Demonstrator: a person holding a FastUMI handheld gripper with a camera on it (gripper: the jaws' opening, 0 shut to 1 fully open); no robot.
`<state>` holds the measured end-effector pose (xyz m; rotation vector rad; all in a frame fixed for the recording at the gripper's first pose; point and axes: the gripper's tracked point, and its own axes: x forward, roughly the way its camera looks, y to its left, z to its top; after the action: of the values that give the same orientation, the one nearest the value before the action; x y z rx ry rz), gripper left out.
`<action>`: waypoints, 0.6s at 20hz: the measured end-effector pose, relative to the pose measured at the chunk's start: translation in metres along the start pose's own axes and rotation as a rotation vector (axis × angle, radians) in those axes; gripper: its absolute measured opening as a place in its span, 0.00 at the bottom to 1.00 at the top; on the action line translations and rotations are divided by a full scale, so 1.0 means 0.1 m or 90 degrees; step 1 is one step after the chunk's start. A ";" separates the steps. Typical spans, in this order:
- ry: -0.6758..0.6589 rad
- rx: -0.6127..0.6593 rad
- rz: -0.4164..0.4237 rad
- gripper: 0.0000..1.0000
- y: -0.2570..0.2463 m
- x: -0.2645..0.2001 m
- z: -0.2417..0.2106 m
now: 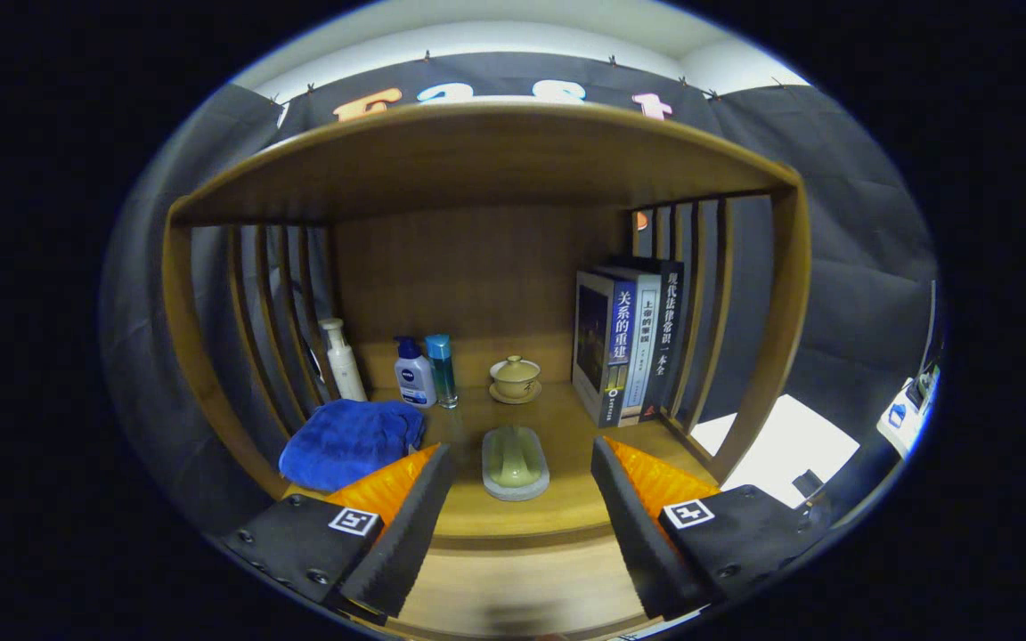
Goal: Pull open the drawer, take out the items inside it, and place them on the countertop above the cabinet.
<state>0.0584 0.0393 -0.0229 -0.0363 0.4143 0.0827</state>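
The gripper [522, 499] held its fingers wide apart and empty, the pale green lidded dish [515, 461] resting on the wooden counter [566, 499] between them.

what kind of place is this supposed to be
Probably a mock home corner set up in a recording booth: a wooden cabinet with a slatted-side shelf holding upright books, toiletry bottles and a lidded tea cup, with black cloth hung behind. The open gripper faces the shelf.
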 end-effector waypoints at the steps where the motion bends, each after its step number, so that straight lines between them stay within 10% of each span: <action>1: -0.012 0.000 -0.001 1.00 0.00 -0.09 -0.04; 12: -0.115 -0.020 0.008 1.00 -0.04 -0.90 -0.65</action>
<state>-0.0495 0.0257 -0.0464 -0.0572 0.2332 0.1033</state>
